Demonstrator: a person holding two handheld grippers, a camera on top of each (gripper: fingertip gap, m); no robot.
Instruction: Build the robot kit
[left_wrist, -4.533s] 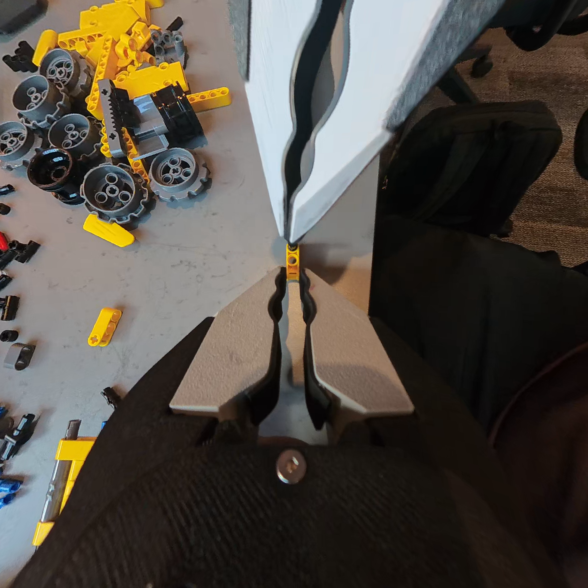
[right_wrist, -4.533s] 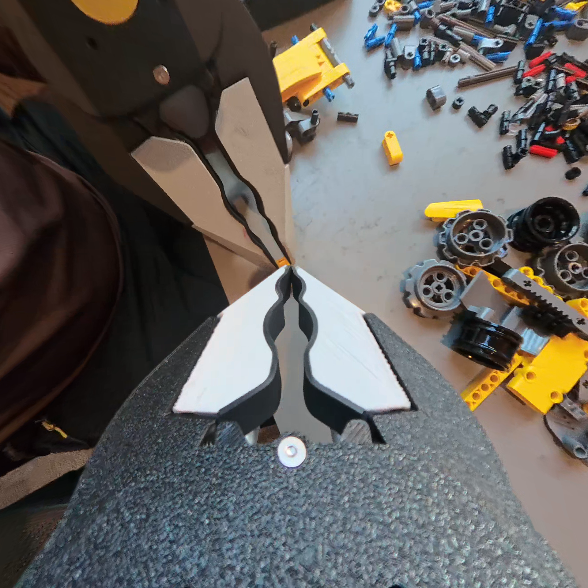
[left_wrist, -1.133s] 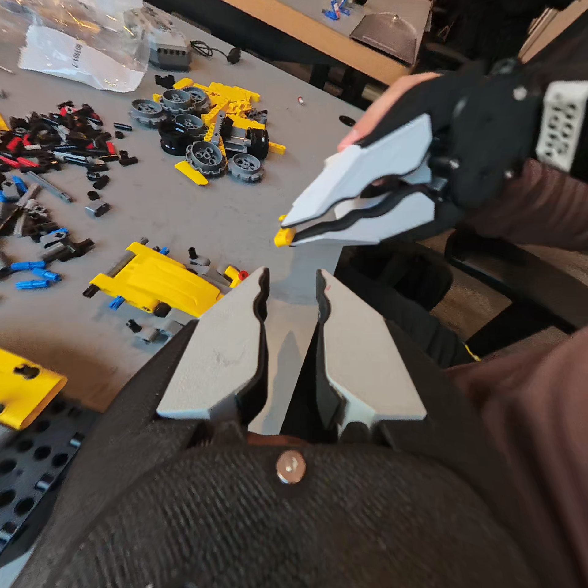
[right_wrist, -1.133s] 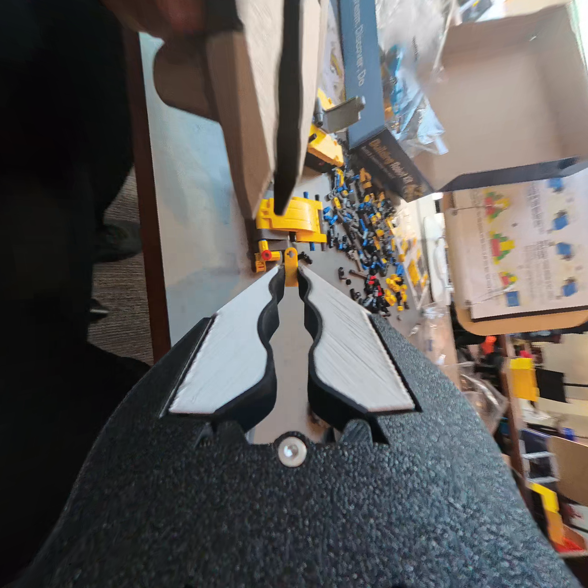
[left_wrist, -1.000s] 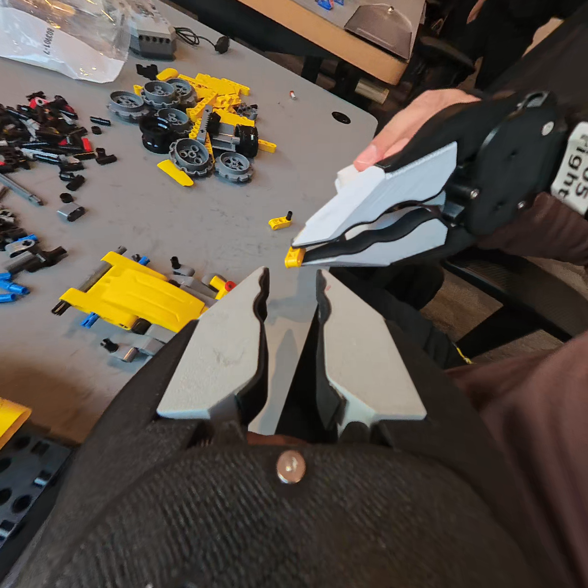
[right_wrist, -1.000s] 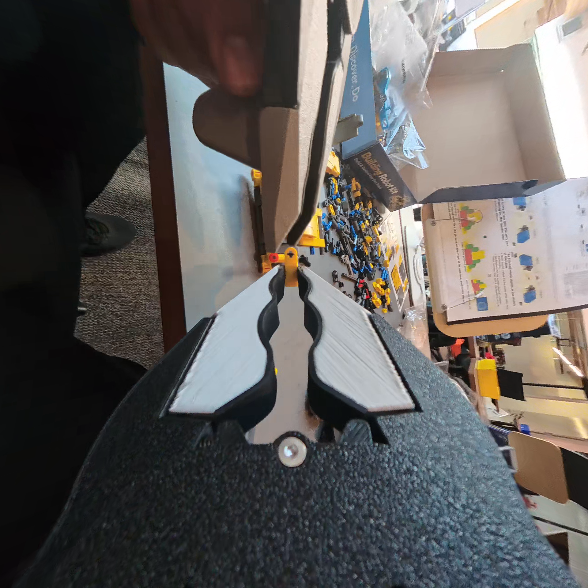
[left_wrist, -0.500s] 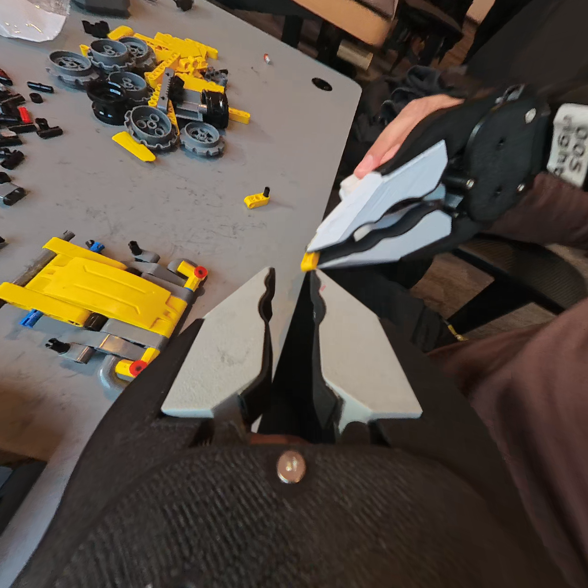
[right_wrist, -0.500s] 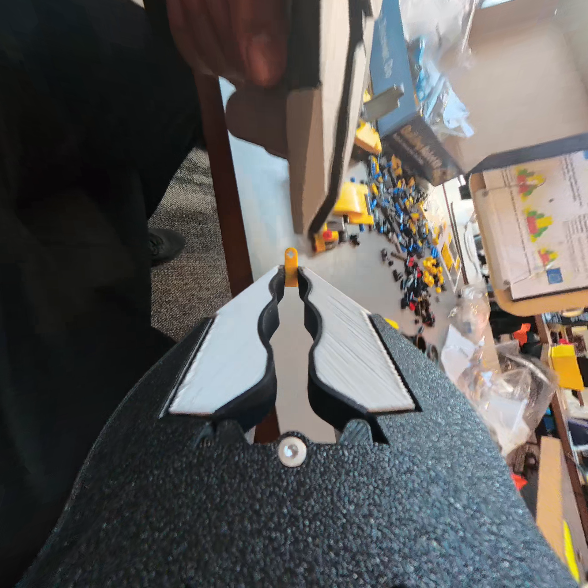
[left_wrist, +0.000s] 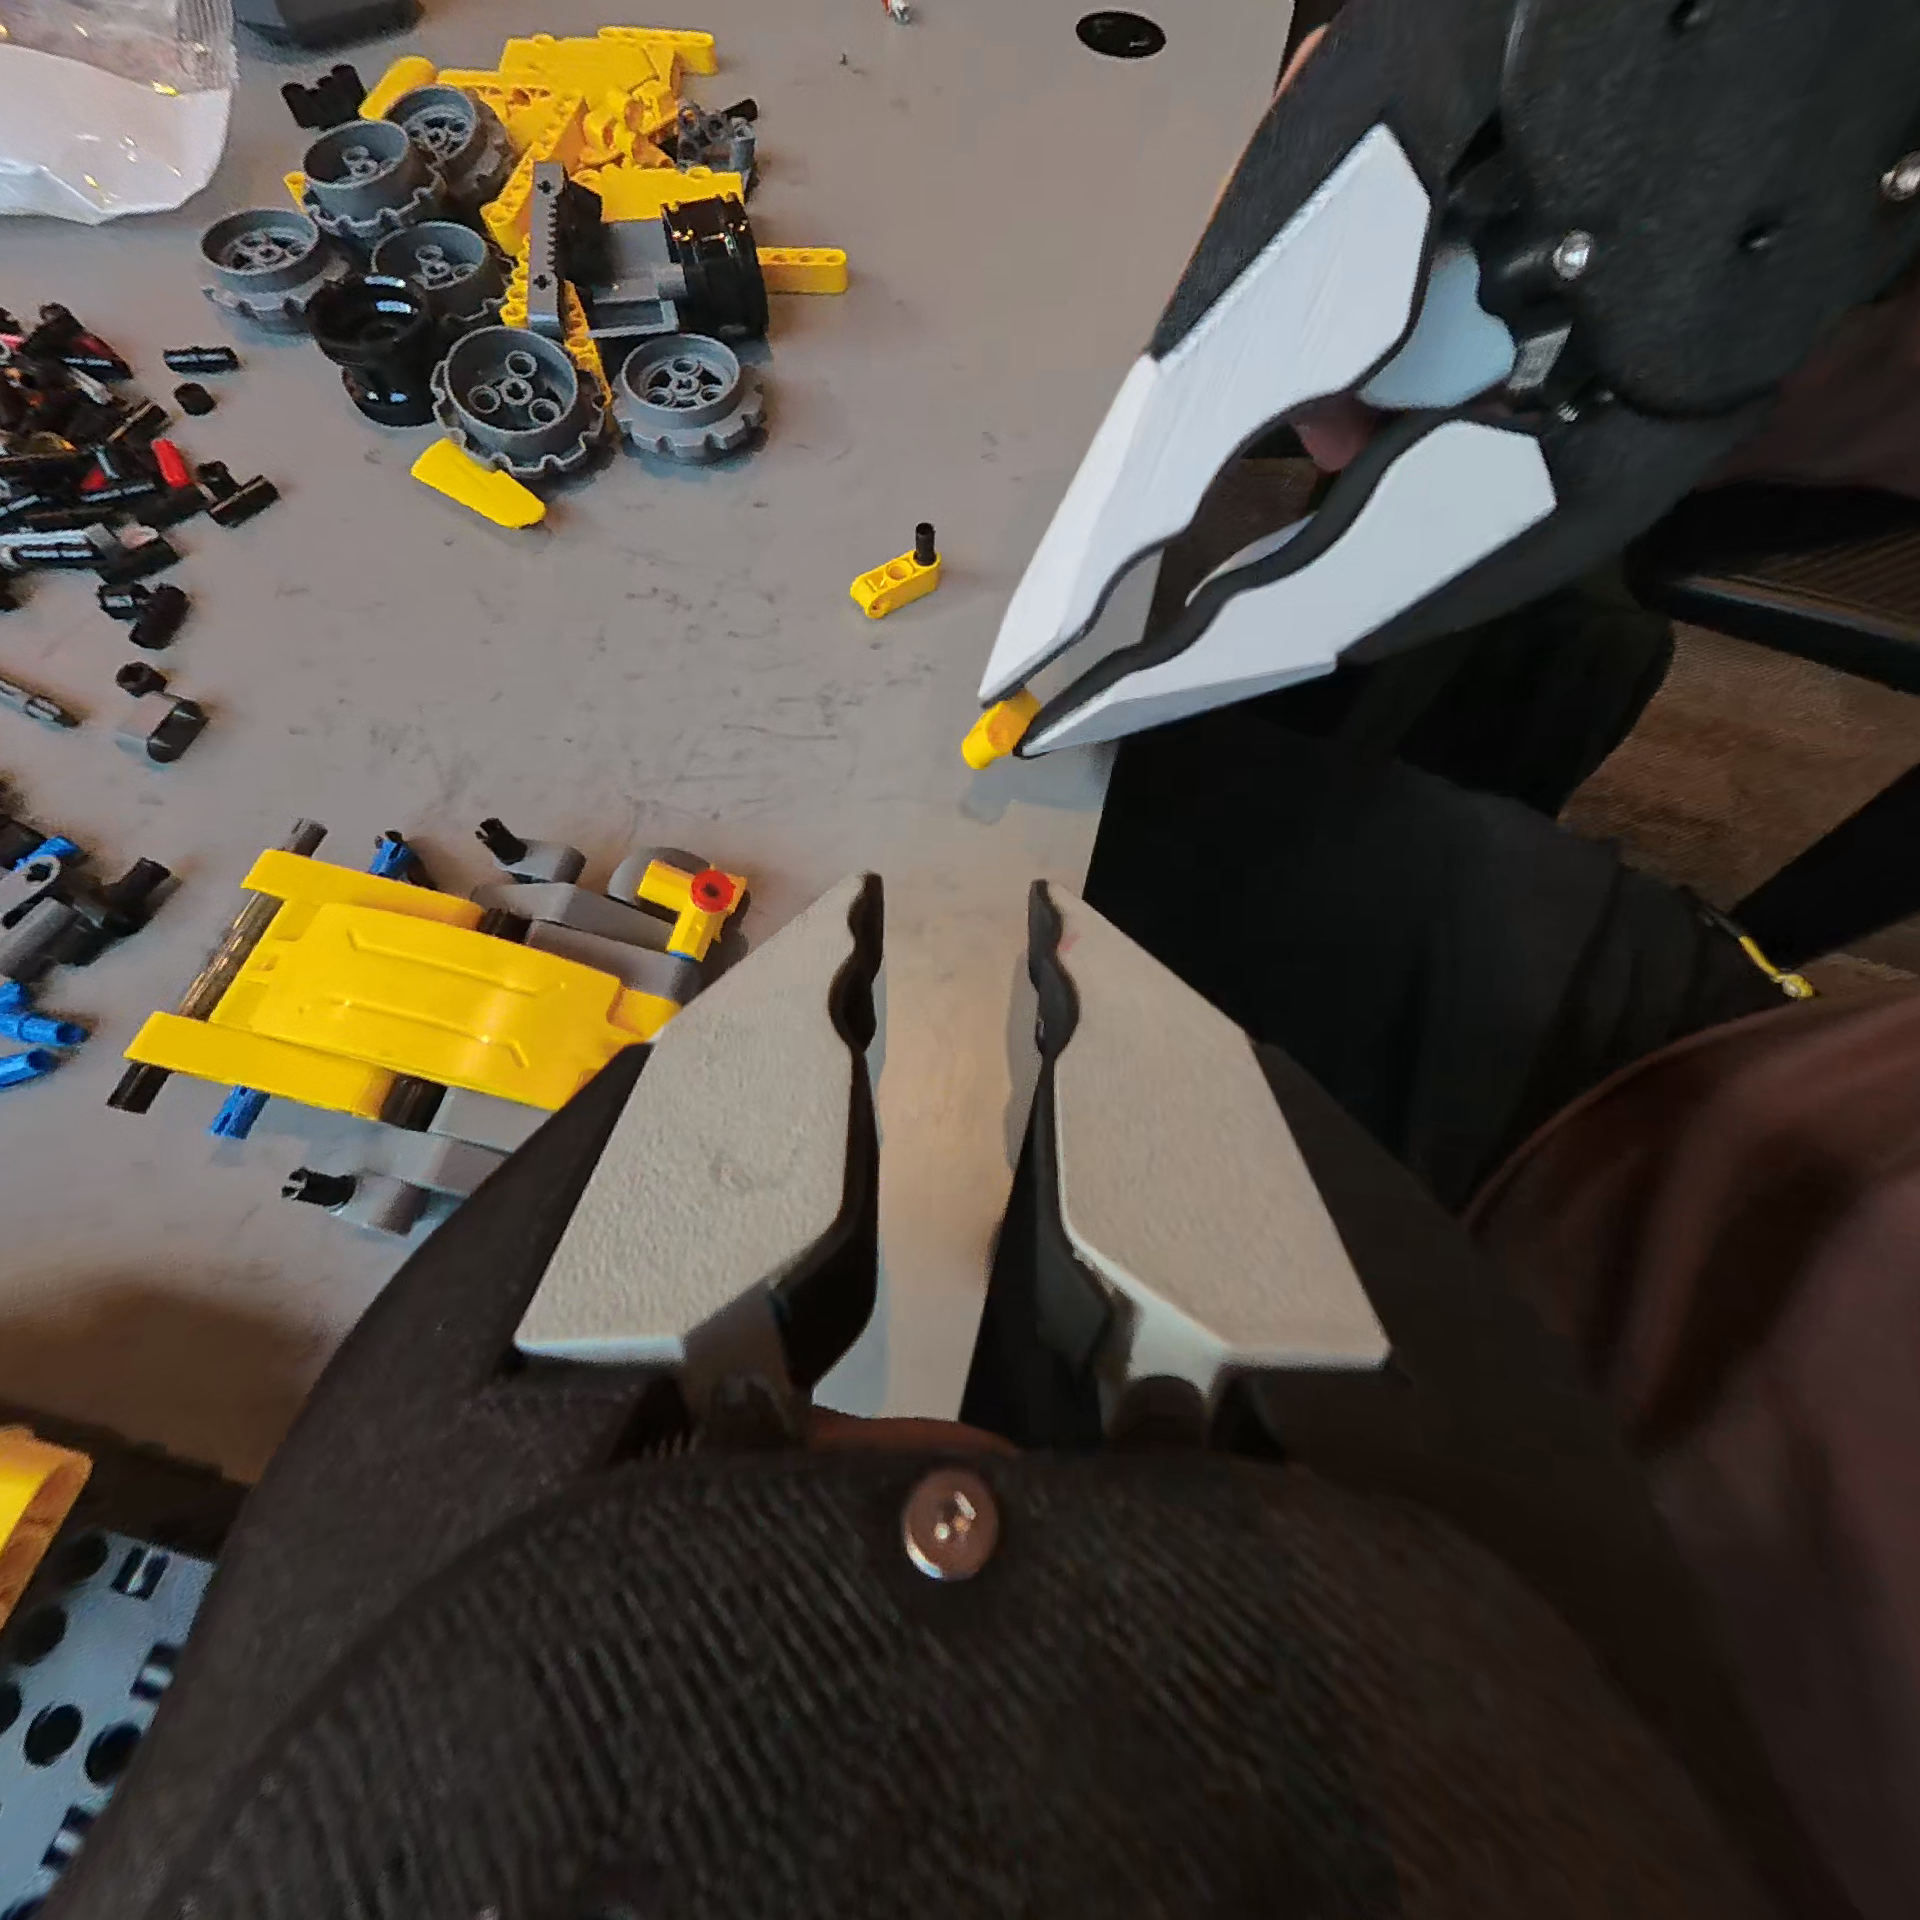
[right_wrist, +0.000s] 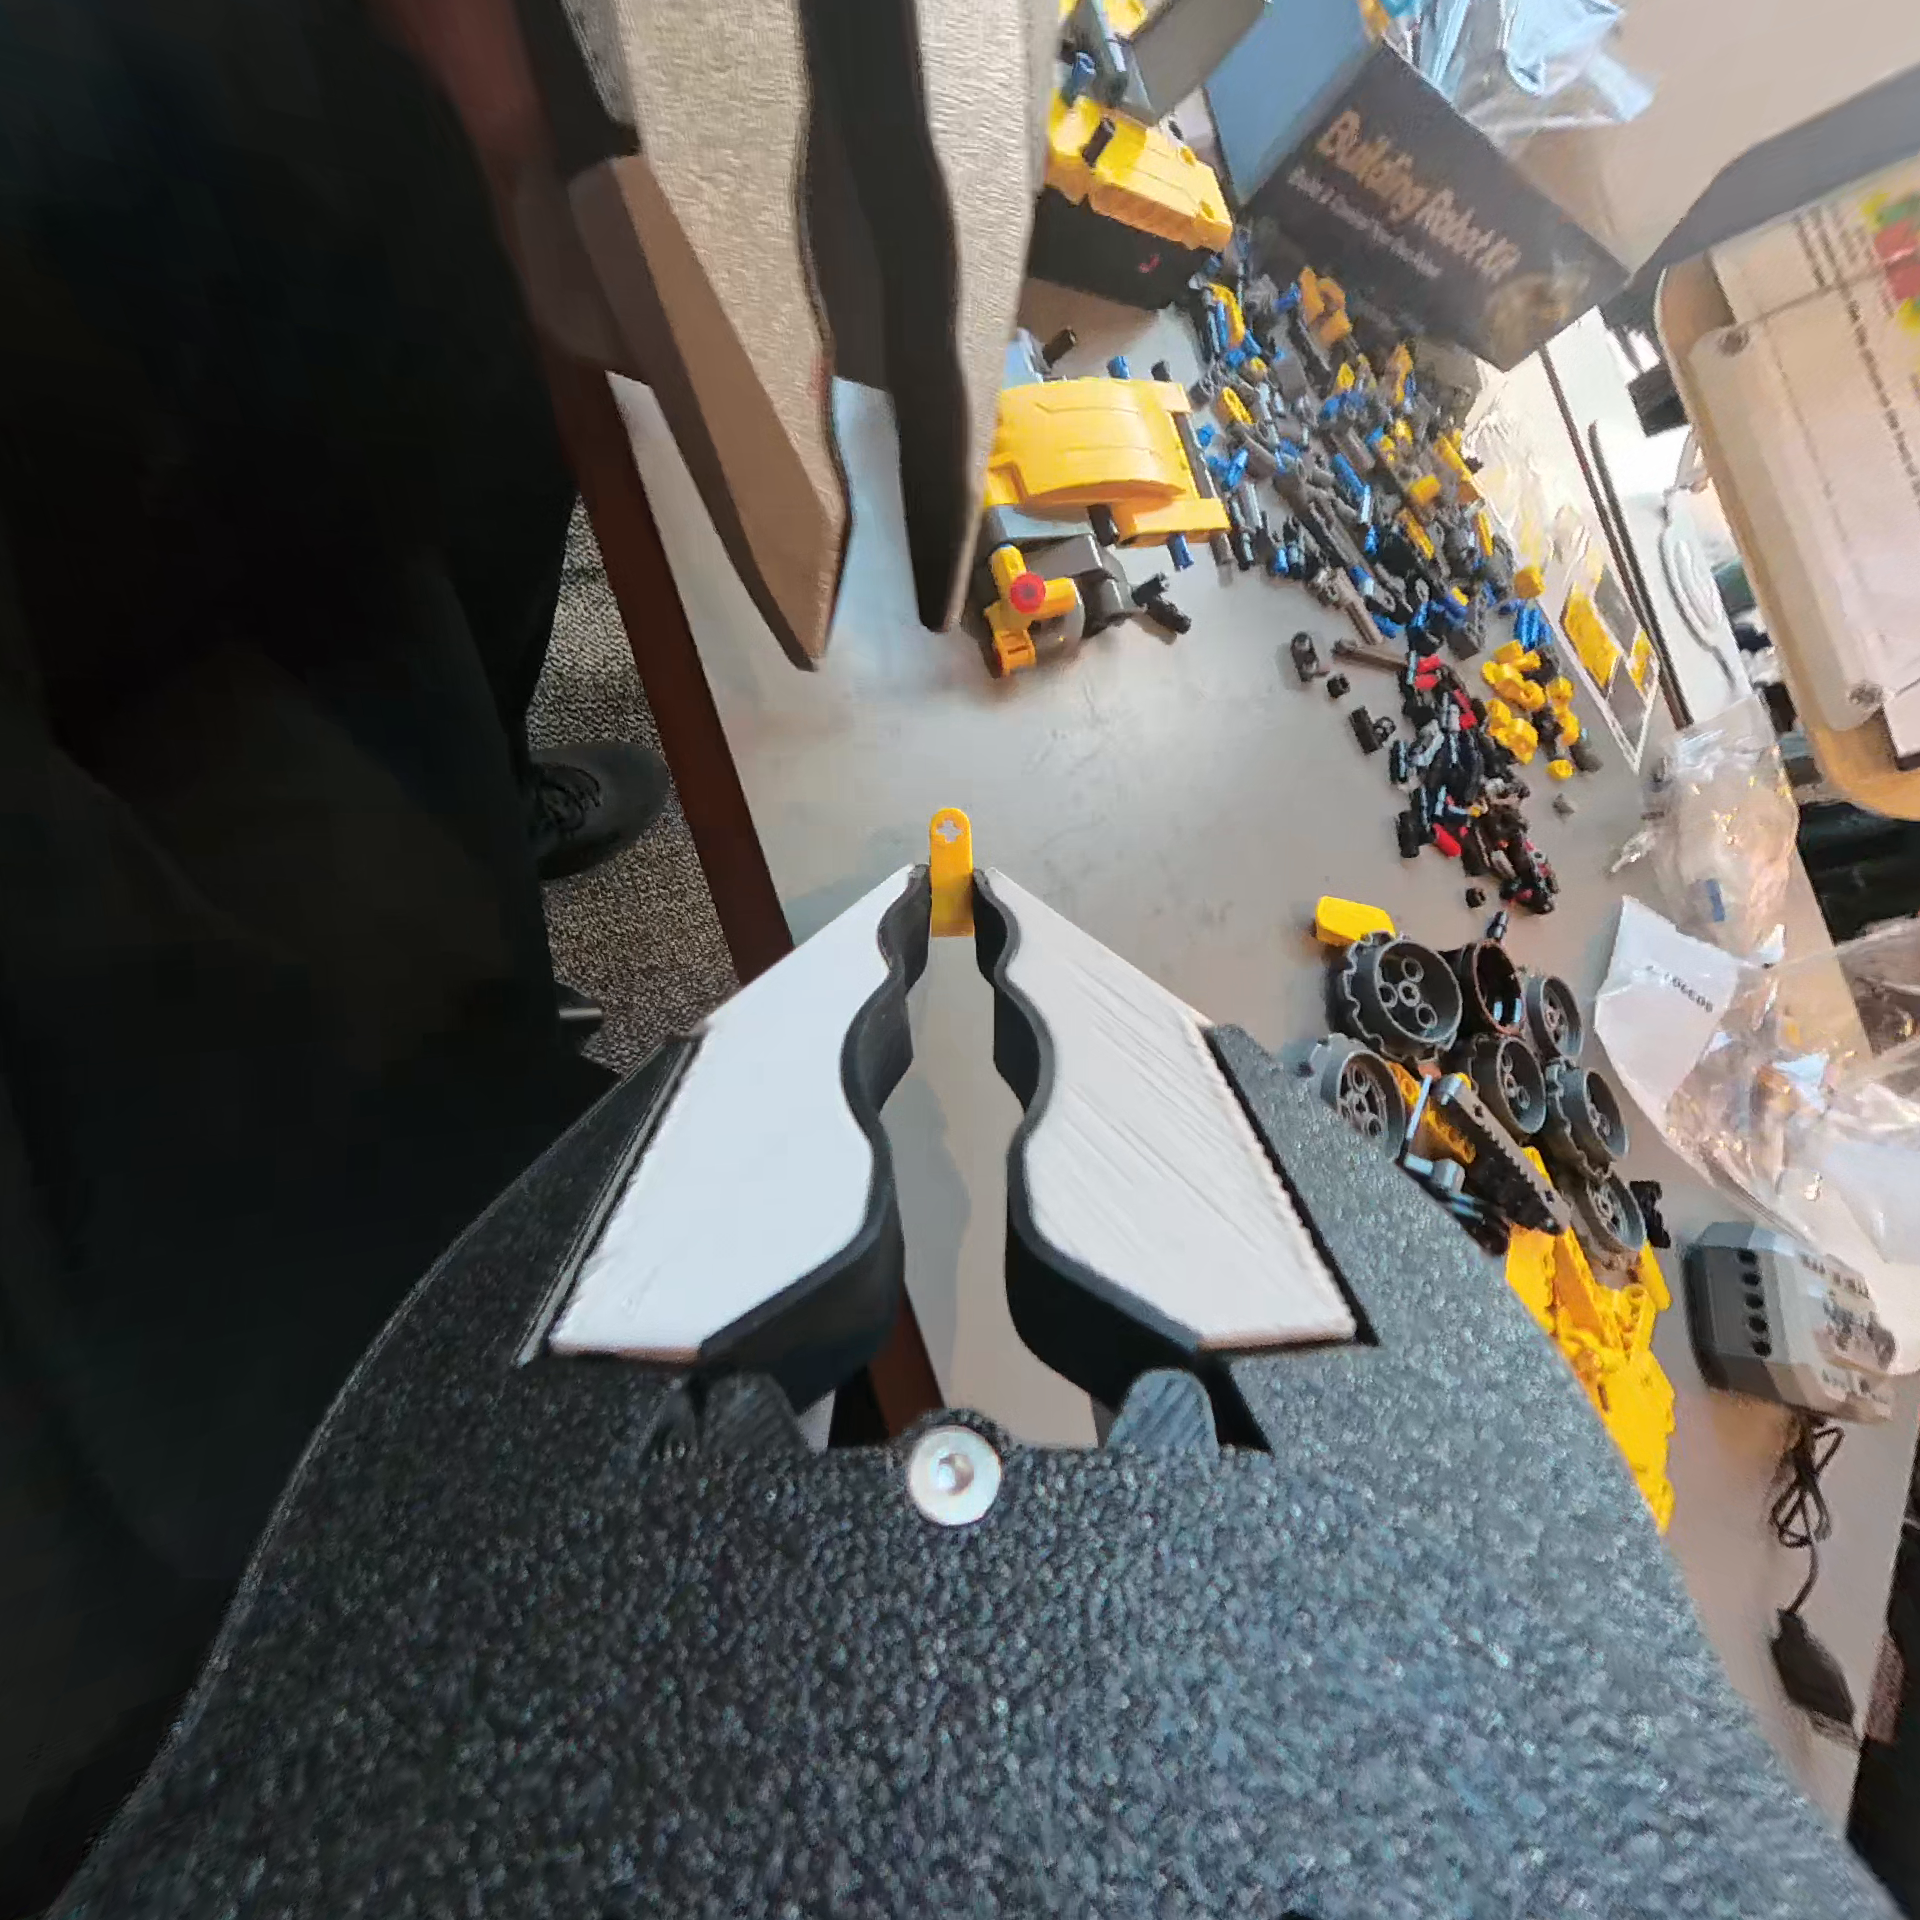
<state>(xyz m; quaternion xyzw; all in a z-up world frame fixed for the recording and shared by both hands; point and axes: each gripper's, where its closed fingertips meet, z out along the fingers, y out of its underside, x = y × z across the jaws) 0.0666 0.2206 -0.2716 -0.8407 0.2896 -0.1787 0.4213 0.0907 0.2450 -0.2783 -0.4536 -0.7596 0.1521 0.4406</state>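
Currently, your right hand-held gripper (right_wrist: 951, 883) is clamped on a small yellow connector piece (right_wrist: 950, 871), poised over the desk (left_wrist: 665, 665) edge. Your left hand-held gripper (left_wrist: 954, 902) is parted and holds nothing. At its 9 o'clock: yellow chassis assembly (left_wrist: 395, 997). At 11 o'clock: heap of grey wheels (left_wrist: 499, 384) and yellow beams. Containers: a dark kit box (right_wrist: 1434, 249) lies at the right view's 1 o'clock, contents not visible; a clear plastic bag (right_wrist: 1787, 1060) at 3 o'clock, contents indistinct.
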